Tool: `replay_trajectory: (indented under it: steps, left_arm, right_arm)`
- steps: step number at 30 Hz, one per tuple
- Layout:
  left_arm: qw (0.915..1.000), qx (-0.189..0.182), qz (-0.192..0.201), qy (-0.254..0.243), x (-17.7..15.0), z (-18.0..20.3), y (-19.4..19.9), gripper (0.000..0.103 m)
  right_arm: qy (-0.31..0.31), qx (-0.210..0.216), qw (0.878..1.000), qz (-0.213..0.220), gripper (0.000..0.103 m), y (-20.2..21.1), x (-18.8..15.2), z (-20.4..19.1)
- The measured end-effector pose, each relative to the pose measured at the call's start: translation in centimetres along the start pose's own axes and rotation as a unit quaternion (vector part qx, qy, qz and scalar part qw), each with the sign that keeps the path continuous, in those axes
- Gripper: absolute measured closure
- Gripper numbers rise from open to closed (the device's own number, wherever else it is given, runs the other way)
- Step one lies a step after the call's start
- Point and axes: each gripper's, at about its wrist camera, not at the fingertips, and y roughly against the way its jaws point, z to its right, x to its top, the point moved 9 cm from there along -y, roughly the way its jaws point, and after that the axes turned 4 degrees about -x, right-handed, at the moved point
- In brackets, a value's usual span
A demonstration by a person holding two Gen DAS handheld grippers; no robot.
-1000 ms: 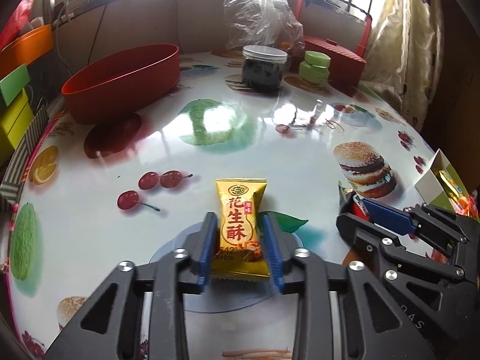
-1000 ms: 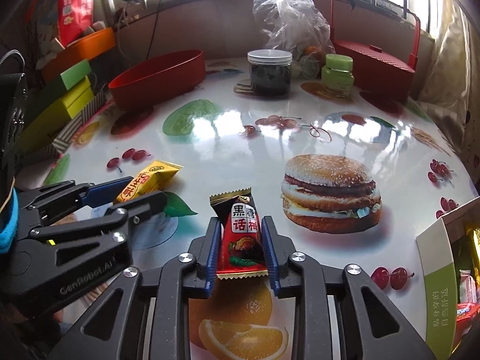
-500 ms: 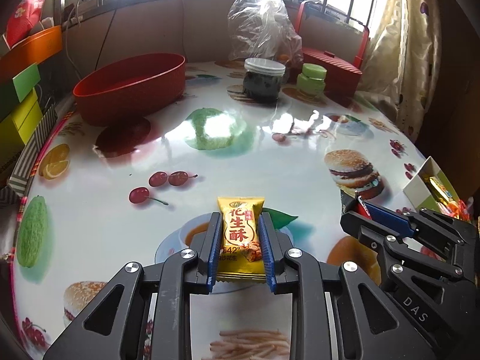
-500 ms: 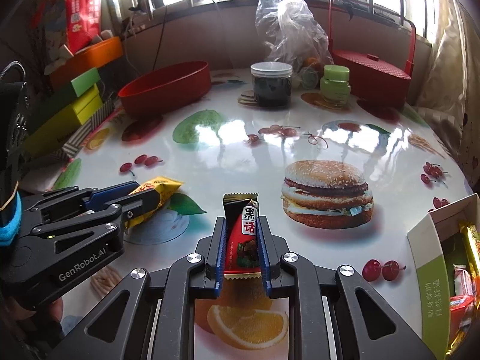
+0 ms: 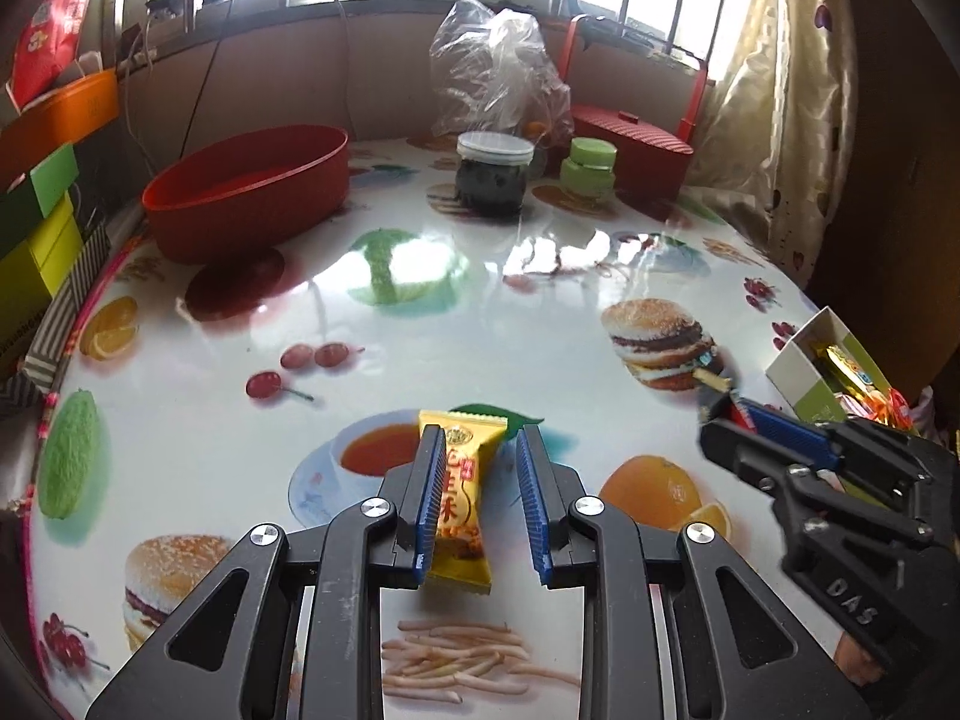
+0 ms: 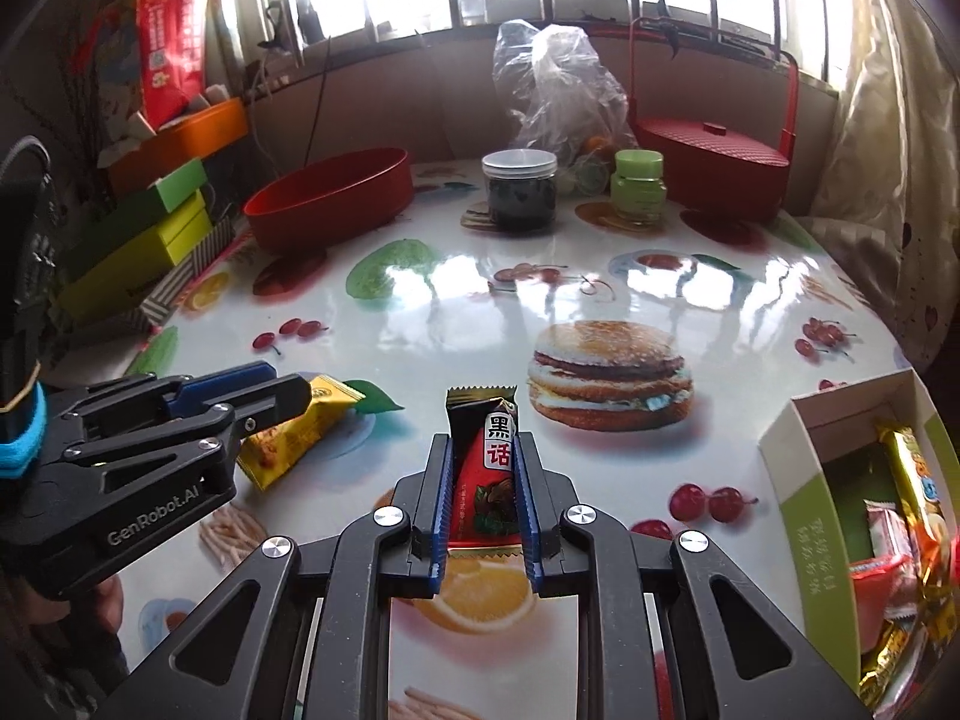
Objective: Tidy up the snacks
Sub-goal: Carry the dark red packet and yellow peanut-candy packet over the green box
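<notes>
Here both grippers carry a snack above the glossy table (image 5: 540, 312), whose cloth is printed with burgers, cherries and fruit. The left gripper (image 5: 480, 498) has its blue-padded fingers drawn in narrow around a yellow snack packet (image 5: 459, 510); the packet sits tilted, pressed against the left pad, and whether the right pad touches it is hard to tell from the left wrist view. From the right wrist view the same yellow packet sticks out beyond the tip of the left gripper. The right gripper (image 6: 483, 498) is clamped tight on a red-and-black snack packet (image 6: 487, 468), which stands nearly upright between the pads, its crimped top edge clear of the fingertips.

Off to the right, at the table's edge, a green-and-white box (image 6: 804, 480) lies open (already holding several wrapped snacks). At the far side stand a red oval tub (image 5: 252, 192), a dark jar (image 6: 519, 189) with a pale lid, a small green jar (image 6: 637, 183), a crumpled clear plastic bag (image 5: 498, 72) and a red lidded basket (image 6: 714, 165).
</notes>
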Motion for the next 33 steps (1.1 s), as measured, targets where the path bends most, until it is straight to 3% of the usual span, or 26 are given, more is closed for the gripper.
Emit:
replay_trajectory:
  steps: [4,7,14,21,23,33]
  left_arm:
    - [0.9995,0.027,-0.013,-0.008,-0.3,-0.7,-0.6,0.075]
    - [0.9996,0.010,-0.024,-0.009,-0.6,-0.6,-1.2,0.058]
    - [0.9978,0.039,-0.051,-0.015,-1.9,-1.1,-2.2,0.057]
    - [0.9984,0.034,-0.041,-0.017,-2.1,-1.1,-2.0,0.060]
    - [0.9984,0.035,-0.039,-0.020,-2.1,-1.1,-1.9,0.075]
    - [0.9991,0.029,-0.026,-0.018,-1.6,-0.4,-1.1,0.078]
  right_arm:
    - [-0.006,-0.001,1.000,0.001,0.085,0.5,-0.3,0.6]
    - [-0.010,-0.001,1.000,0.002,0.085,0.7,-0.4,0.7]
    - [-0.012,0.002,1.000,0.002,0.085,0.8,-0.5,0.7]
    - [-0.014,0.001,1.000,0.002,0.085,0.8,-0.5,0.7]
    - [-0.012,0.001,1.000,0.001,0.085,0.8,-0.5,0.7]
    - [-0.013,0.001,1.000,0.005,0.085,1.2,-0.4,0.7]
